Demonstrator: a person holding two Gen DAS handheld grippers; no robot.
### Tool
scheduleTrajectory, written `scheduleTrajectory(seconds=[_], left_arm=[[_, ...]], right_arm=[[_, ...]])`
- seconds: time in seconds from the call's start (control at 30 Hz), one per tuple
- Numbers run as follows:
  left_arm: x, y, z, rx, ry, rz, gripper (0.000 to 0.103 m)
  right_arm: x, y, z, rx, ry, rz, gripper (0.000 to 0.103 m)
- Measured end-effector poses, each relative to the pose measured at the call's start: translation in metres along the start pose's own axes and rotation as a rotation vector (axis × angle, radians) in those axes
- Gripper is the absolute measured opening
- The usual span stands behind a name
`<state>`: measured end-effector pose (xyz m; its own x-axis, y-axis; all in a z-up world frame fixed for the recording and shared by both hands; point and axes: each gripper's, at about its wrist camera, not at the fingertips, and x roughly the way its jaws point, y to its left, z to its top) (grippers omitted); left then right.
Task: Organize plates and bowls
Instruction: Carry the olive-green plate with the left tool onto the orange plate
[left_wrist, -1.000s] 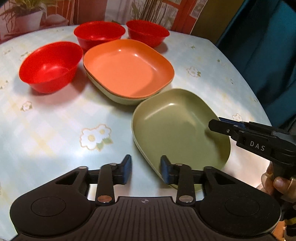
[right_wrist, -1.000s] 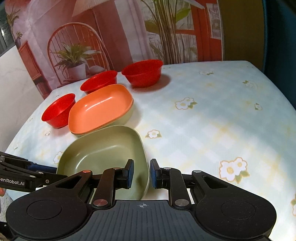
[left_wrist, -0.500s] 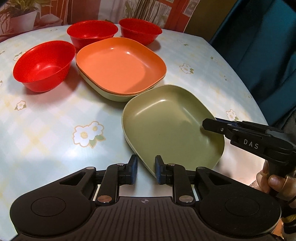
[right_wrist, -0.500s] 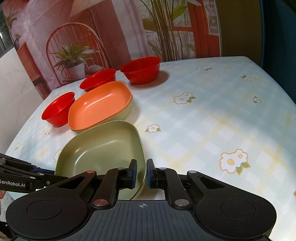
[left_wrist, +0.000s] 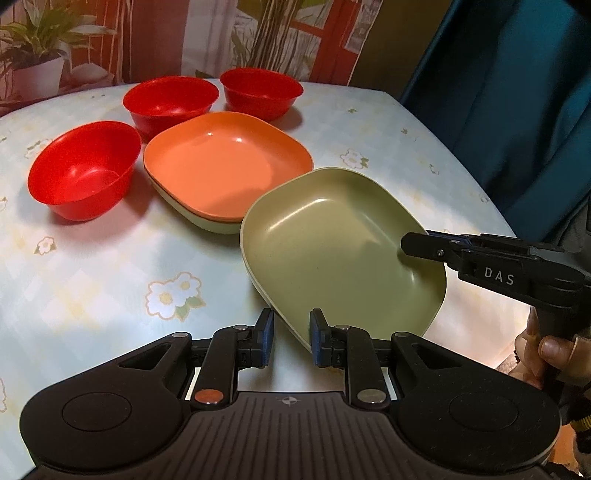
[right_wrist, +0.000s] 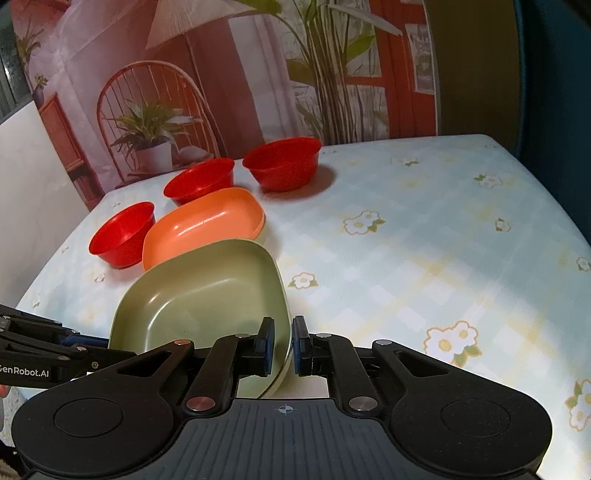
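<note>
A green plate (left_wrist: 340, 251) is lifted and tilted, its far edge over the stack. My right gripper (right_wrist: 282, 345) is shut on the plate's (right_wrist: 207, 295) near right rim. My left gripper (left_wrist: 289, 338) stands at the plate's near left rim with a gap between its pads, and the rim seems to lie between them. An orange plate (left_wrist: 225, 166) sits on a pale green plate (left_wrist: 218, 226). Three red bowls (left_wrist: 83, 173) (left_wrist: 170, 101) (left_wrist: 260, 92) stand around the stack.
The table (right_wrist: 424, 251) has a pale blue checked cloth with flowers. A printed backdrop (right_wrist: 221, 74) hangs behind it. A dark teal curtain (left_wrist: 517, 92) hangs at the right. The table's edge runs close to the right gripper.
The right gripper has closed on the green plate's rim and raised it, tilting it toward the stack. The left gripper's pads narrowed, then widened a little at the rim.
</note>
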<state>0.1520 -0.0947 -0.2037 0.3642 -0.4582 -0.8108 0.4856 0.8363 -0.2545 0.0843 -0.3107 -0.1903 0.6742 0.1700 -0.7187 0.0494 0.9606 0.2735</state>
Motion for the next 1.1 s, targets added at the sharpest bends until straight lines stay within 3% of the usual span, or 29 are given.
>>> scheduleTrajectory(seconds=[0.4,1.1], left_arm=[[-0.011,0.013,0.015,-0.043,-0.039,0.026,0.022],[-0.005,0.049,0.078,-0.089,-0.053,0.110,0.022]], right_arm=[[0.008,0.012,0.021,-0.048,-0.029,0.026,0.010],[0.064,0.035,0.089,-0.178,-0.020,0.062,0.010]])
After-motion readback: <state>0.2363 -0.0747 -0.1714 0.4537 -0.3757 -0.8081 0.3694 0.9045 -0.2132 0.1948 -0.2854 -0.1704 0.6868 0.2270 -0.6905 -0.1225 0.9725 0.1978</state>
